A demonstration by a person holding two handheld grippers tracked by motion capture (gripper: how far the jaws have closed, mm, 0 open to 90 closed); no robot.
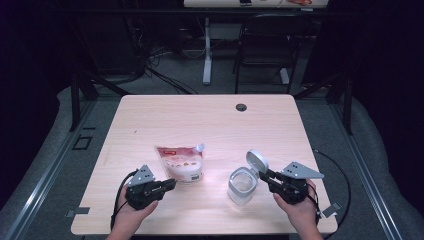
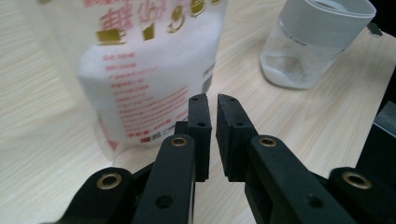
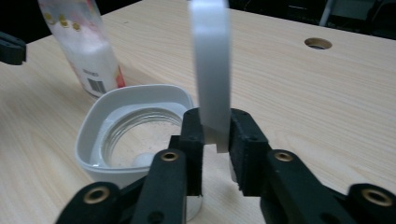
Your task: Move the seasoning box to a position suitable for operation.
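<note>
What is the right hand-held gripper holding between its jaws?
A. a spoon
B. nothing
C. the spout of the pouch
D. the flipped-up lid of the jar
D: the right hand-held gripper has its jaws closed on the upright white lid of the open jar.

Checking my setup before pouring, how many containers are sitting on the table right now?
2. A white refill pouch lies left of centre, ahead of the left gripper. A clear jar stands to its right, its flip lid raised between the right gripper jaws.
</note>
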